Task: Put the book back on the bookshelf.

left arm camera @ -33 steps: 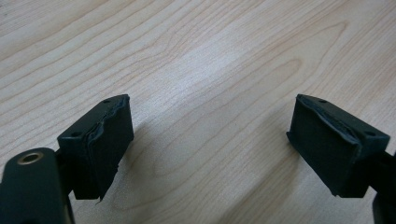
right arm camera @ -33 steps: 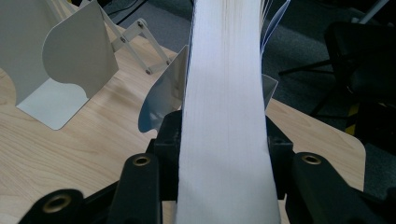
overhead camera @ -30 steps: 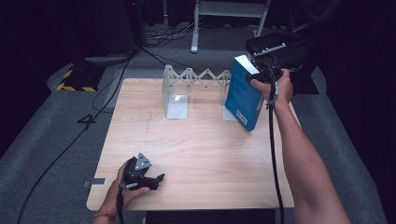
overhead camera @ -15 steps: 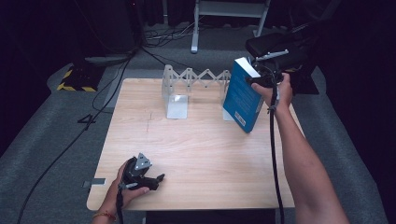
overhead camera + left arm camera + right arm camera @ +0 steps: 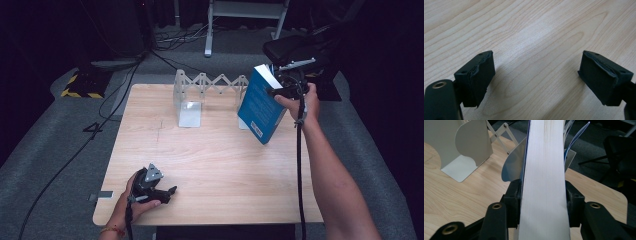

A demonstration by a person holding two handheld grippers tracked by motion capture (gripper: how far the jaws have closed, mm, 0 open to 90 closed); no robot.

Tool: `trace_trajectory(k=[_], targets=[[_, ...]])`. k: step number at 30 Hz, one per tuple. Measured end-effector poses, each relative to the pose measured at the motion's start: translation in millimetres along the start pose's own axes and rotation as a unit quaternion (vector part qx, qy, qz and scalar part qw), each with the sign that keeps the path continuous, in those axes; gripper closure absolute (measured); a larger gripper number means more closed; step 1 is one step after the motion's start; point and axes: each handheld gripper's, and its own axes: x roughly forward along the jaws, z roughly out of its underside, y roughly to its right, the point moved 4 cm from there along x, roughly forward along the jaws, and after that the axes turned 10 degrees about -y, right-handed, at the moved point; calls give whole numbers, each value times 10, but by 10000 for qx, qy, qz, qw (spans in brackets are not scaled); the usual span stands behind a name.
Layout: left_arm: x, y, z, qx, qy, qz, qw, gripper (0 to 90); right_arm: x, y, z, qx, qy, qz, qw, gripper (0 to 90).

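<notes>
Right gripper [image 5: 286, 89] clamps the blue book [image 5: 260, 106] — tilted further since; left gripper [image 5: 159, 190] gapes wide.

I stand at a light wooden table [image 5: 215, 175]; grey carpet floor [image 5: 55, 150] around, black cables [image 5: 115, 95] far left, dark room.

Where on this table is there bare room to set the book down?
Free: the wide table middle, between the bookend rack and the left hand-held gripper. Crowded: the back right corner, where the right hand-held gripper holds the book.
</notes>
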Motion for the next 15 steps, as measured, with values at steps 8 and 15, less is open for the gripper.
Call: trace_trajectory(k=[8,15], targets=[[0,0,0,1,-4,1,10000,139,-120,33,61,-45,-16,12,10000,496],[1,1,-3,5,-10,6,10000,139,-197,33,156,-199,115,58,9997,445]])
